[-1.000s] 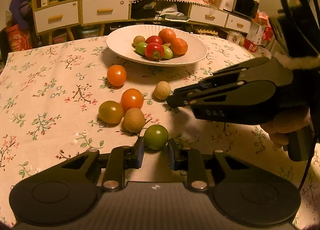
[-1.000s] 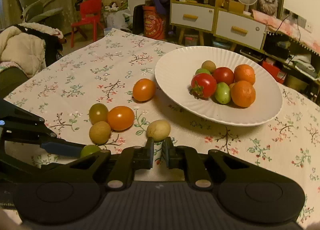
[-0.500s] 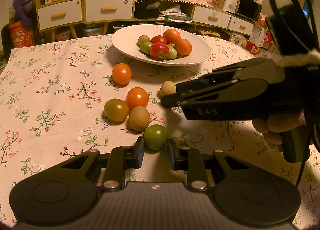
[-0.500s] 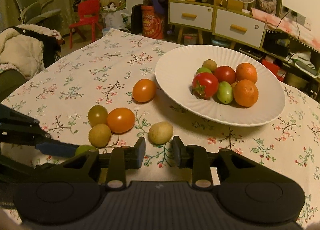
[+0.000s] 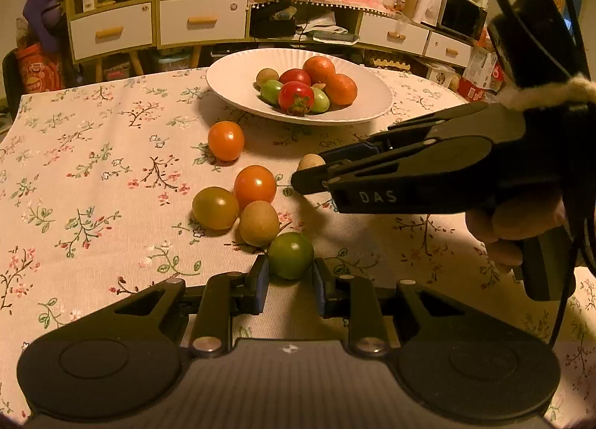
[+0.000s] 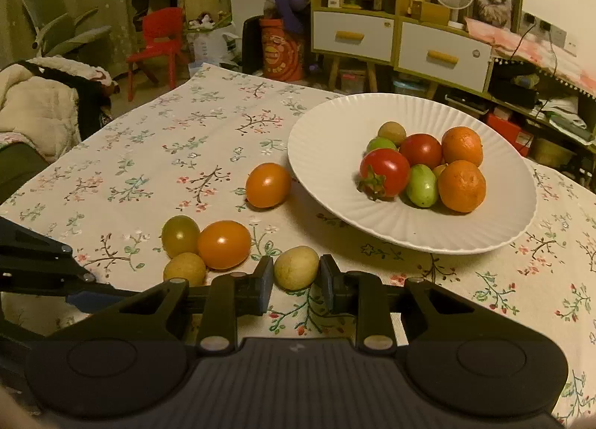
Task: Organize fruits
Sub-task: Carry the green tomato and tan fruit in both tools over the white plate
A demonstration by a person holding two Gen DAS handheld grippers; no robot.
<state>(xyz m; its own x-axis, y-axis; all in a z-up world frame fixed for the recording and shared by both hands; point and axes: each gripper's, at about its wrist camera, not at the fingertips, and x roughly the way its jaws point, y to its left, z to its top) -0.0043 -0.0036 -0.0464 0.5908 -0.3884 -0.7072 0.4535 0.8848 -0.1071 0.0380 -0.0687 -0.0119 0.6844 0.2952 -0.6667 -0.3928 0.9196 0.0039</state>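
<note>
The green tomato sits on the counter between the two pads of the left claw, which are pressed against its sides; that claw is closed on it. At its 10 o'clock in the left wrist view, touching it, is a tan round fruit, with an olive tomato at that fruit's 9 o'clock and an orange tomato at its 12 o'clock, the three bunched together. A second orange tomato lies apart at 11 o'clock, near the rim of the white plate.

The pale yellow fruit rests on the floral cloth between the pads of the right claw; the pads sit right at its sides with no clear gap, so this claw is closed on it. In the left wrist view the right claw comes in from 3 o'clock, held by a hand.

The plate stands at 12 o'clock from the loose fruit and carries two oranges, two red tomatoes, green ones and a tan one, heaped together at its middle.
</note>
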